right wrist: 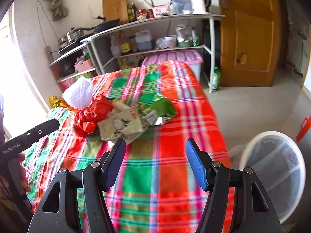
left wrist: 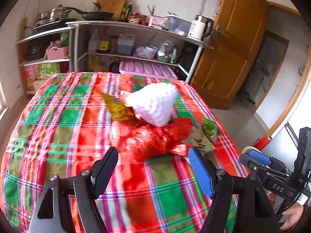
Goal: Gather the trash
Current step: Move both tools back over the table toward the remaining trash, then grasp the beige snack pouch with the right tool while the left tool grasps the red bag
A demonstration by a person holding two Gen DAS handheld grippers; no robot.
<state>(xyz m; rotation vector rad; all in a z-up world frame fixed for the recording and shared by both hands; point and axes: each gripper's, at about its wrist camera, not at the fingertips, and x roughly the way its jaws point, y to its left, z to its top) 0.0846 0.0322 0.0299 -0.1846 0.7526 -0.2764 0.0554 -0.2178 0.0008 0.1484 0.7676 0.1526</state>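
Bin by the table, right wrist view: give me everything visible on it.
The bin is round and white or translucent, seemingly plastic, lined with a clear bag folded over the rim. It stands upright and open on the grey floor, just off the table's right edge, apart from the trash pile. No trash shows inside, though the picture's edge cuts off part of it. Faint red print shows on the liner. Neither gripper touches it.
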